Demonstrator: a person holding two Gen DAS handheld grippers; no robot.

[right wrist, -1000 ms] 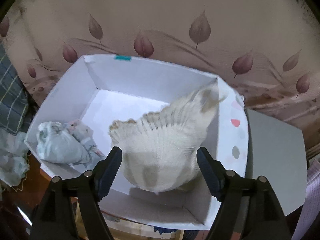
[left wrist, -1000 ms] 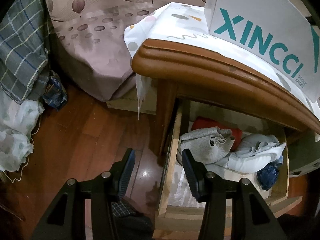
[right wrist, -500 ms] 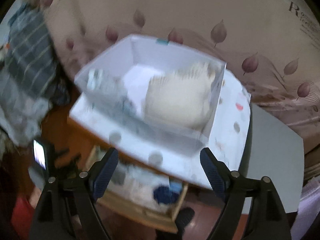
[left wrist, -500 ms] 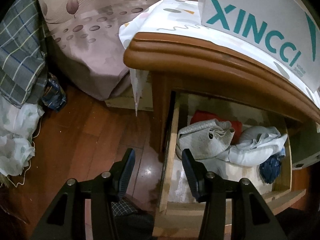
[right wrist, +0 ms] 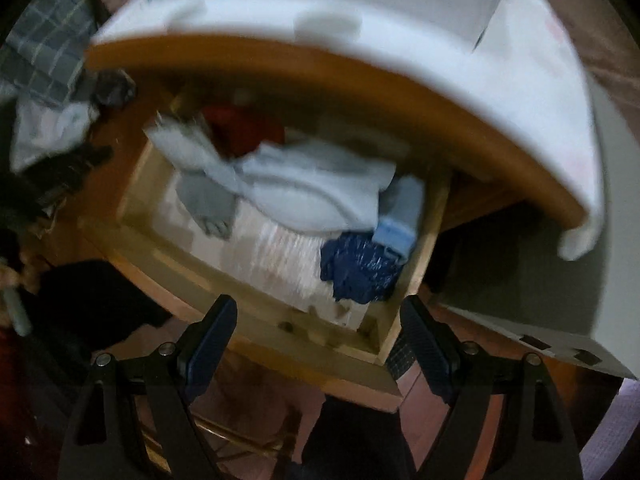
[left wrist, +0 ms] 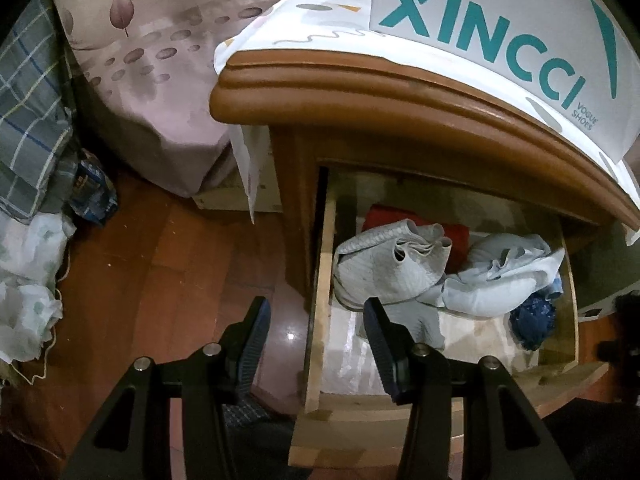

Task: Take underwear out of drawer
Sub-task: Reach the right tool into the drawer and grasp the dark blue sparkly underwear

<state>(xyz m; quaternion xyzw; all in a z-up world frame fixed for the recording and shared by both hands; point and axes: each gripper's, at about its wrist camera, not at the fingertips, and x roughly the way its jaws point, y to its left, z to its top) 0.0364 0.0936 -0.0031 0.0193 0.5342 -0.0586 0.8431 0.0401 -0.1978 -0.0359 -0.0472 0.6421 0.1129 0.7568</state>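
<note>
Both grippers hang empty, fingers wide, above the open drawer. Blue underwear lies just beyond the right gripper; next it needs lowering onto it.

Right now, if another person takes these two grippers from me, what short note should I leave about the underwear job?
Left gripper: jaws open, empty, over the drawer's left wall.
Right gripper: jaws open, empty, above the drawer's front.
The wooden drawer stands open and holds a grey garment, a red one, a pale blue one and a dark blue one.
Inside of the XINCCI shoe box not visible.
Left: lift these garments out.
</note>
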